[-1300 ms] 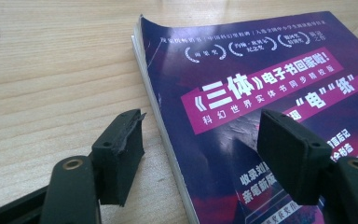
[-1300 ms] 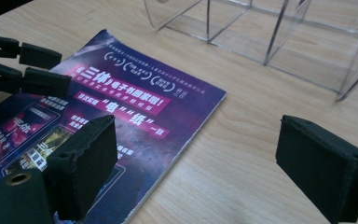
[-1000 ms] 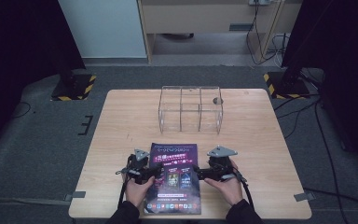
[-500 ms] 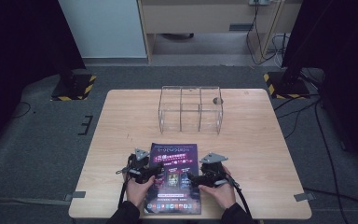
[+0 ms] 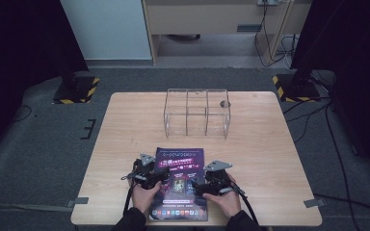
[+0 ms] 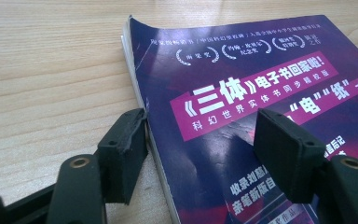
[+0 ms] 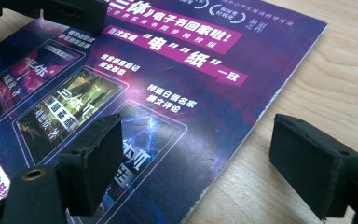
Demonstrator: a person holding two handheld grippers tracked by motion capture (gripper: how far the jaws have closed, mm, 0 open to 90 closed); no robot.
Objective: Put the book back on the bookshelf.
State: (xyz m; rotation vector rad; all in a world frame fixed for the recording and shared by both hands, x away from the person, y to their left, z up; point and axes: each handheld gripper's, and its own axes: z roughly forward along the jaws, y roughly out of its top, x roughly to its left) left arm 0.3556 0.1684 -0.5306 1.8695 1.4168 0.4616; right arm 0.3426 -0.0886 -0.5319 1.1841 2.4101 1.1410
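Note:
A purple magazine [image 5: 179, 183] with white and pink print lies flat near the table's front edge. My left gripper [image 5: 158, 176] is open at its left side; in the left gripper view one jaw rests on the wood against the magazine's [image 6: 261, 88] spine edge and the other stands over the cover, with the gripper [image 6: 204, 149] holding nothing. My right gripper [image 5: 198, 186] is open astride the magazine's right edge: one jaw hangs over the cover [image 7: 135, 79], the other over bare wood, the gripper [image 7: 205, 163] empty. The other gripper's black jaws [image 7: 51, 11] show at the top left of the right gripper view.
A clear acrylic organiser [image 5: 196, 112] with three compartments stands at the middle back of the wooden table [image 5: 279, 159]. A small dark round object [image 5: 224, 102] sits by its right rear corner. Hands hold both grippers at the table's front edge.
My right gripper has slid a little left and toward the front, onto the magazine's right edge. The left gripper has barely moved.

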